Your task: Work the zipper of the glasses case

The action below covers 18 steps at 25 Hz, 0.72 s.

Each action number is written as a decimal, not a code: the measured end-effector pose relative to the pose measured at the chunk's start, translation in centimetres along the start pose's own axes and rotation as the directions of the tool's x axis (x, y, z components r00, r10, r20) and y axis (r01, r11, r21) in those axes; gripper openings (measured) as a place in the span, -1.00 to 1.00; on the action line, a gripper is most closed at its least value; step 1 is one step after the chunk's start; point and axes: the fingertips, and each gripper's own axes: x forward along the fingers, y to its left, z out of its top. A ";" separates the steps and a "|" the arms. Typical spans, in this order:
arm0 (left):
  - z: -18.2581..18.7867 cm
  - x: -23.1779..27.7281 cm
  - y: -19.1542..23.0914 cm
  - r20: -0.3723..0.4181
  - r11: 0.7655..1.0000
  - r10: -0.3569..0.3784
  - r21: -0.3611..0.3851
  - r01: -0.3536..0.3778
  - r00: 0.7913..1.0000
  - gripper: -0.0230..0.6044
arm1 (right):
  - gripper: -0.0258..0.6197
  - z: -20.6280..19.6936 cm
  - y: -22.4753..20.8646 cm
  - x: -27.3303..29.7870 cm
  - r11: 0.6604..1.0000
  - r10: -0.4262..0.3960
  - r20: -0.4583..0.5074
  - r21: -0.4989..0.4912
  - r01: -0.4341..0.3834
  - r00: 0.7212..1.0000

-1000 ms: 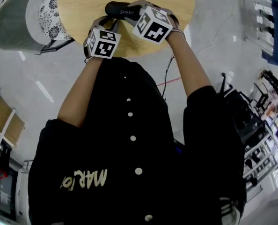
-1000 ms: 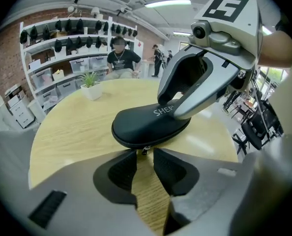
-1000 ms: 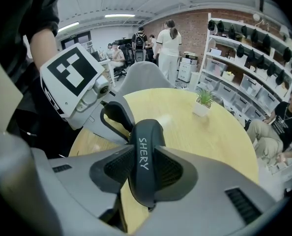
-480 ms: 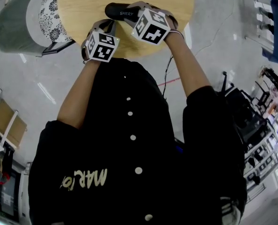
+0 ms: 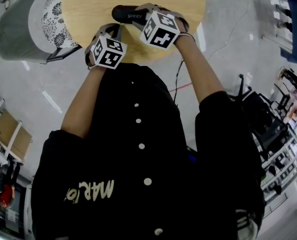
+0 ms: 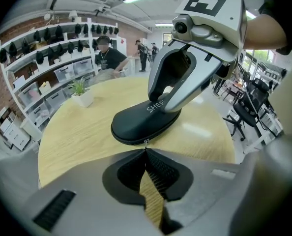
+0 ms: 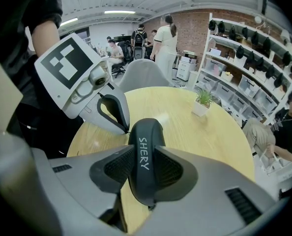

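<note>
A black zipped glasses case marked SHERY lies near the front edge of the round wooden table. My right gripper is shut on the case, one pad on each long side. My left gripper has its jaws shut at the near end of the case, and its tips pinch the small metal zipper pull. In the head view the left gripper sits just left of the right gripper, both at the case.
A small potted plant stands on the far side of the table. A grey chair with a patterned cushion is at the table's left. Shelving and people fill the room behind.
The left gripper's jaws have closed at the near end of the case, and the gripper has shifted slightly left. The right gripper keeps its hold on the case.
</note>
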 end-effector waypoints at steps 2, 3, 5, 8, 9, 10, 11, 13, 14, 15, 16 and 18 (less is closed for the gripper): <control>-0.1 0.0 0.1 -0.015 1.000 -0.003 0.017 0.003 1.000 -0.91 | -0.52 0.0 0.0 -0.1 1.000 0.000 -0.005 0.002 0.000 1.000; -0.2 0.0 0.2 -0.024 1.000 -0.002 0.023 0.003 1.000 -0.91 | -0.52 0.0 0.0 -0.1 1.000 0.001 -0.007 0.004 -0.001 1.000; -0.3 -0.1 0.3 -0.034 0.999 0.000 0.038 0.002 0.999 -0.91 | -0.52 0.0 0.1 0.0 1.000 0.000 -0.010 0.008 0.000 1.000; -0.3 -0.2 0.5 -0.042 0.996 0.004 0.087 0.000 0.999 -0.91 | -0.52 0.0 0.1 0.1 1.000 -0.004 -0.019 0.005 0.004 1.000; -0.3 -0.2 0.6 -0.046 0.994 0.007 0.107 -0.002 0.999 -0.91 | -0.52 -0.1 0.1 0.1 1.000 -0.005 -0.021 0.003 0.005 1.000; -0.3 -0.2 0.7 -0.051 0.992 0.009 0.127 -0.002 0.999 -0.91 | -0.52 -0.1 0.1 0.0 1.000 -0.006 -0.022 0.002 0.006 1.000; -0.3 -0.2 0.8 -0.055 0.989 0.010 0.147 -0.002 0.998 -0.91 | -0.52 -0.1 0.1 0.0 1.000 -0.007 -0.022 0.002 0.007 1.000; -0.2 -0.3 1.0 -0.062 0.983 0.009 0.183 0.002 0.998 -0.91 | -0.52 0.0 0.0 -0.1 1.000 -0.009 -0.023 0.003 0.009 1.000; -0.3 -0.3 1.1 -0.066 0.980 0.009 0.197 0.004 0.998 -0.91 | -0.52 0.0 0.0 -0.1 1.000 -0.009 -0.023 0.003 0.009 1.000; -0.4 -0.3 1.3 -0.071 0.979 0.008 0.204 0.006 0.997 -0.91 | -0.52 -0.1 0.1 -0.1 1.000 -0.010 -0.024 0.003 0.010 1.000; -0.5 -0.3 1.6 -0.076 0.979 0.008 0.204 0.008 0.997 -0.91 | -0.52 -0.1 0.1 -0.1 1.000 -0.010 -0.025 0.002 0.010 1.000; -0.6 -0.4 2.2 -0.083 0.980 0.007 0.199 0.010 0.996 -0.91 | -0.52 -0.1 0.1 0.0 1.000 -0.012 -0.026 0.000 0.012 1.000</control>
